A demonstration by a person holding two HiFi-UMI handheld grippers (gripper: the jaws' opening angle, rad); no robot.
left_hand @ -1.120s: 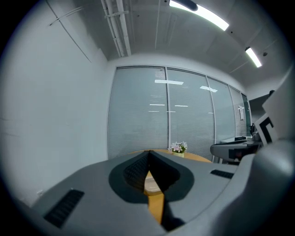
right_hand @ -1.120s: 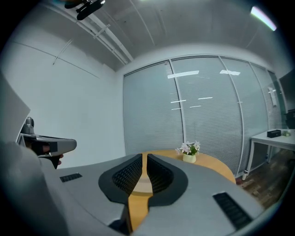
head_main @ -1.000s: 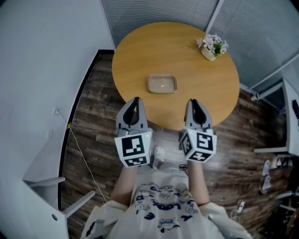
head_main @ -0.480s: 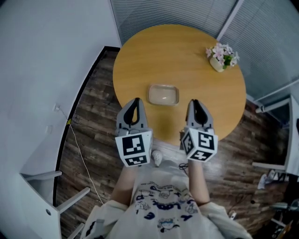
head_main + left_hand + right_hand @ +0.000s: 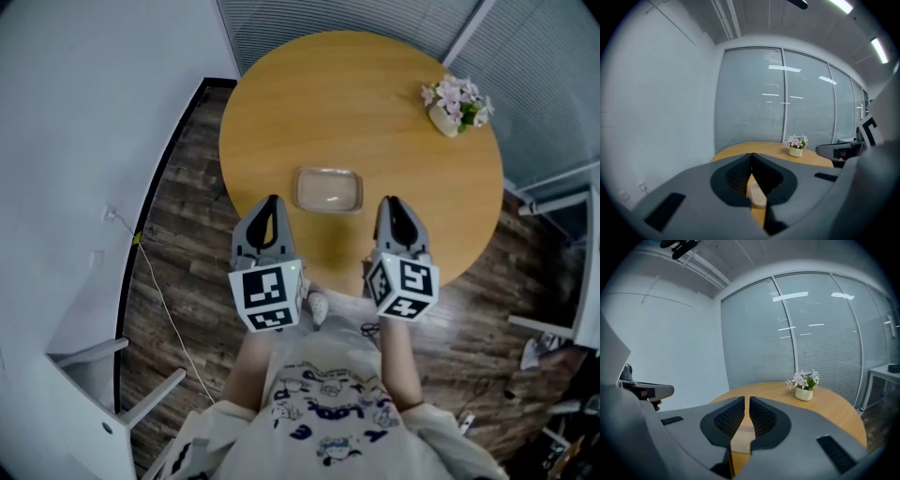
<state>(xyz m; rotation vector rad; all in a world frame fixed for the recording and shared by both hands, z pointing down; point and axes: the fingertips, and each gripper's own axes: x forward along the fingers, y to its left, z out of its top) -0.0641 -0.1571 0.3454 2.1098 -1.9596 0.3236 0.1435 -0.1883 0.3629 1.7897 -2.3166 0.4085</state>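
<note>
Fingers (image 5: 735,177) on both grippers were closed on nothing, tray untouched
Left gripper (image 5: 271,201) had its tips meeting and right gripper (image 5: 389,202) showed only a slit; both hovered over the near rim of the round table (image 5: 375,103), with the shallow tray (image 5: 329,189) just ahead between them. Risk as I judged it: the tray sat near that rim and looked light, so a closed-tip nudge could skid it off; flower pot (image 5: 457,103) was well apart

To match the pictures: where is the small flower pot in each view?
Head view: flower pot, upper right.
Left gripper view: flower pot, right of centre, above the jaws.
Right gripper view: flower pot, right of centre.
Shared landmark: the round wooden table it stands on.
</note>
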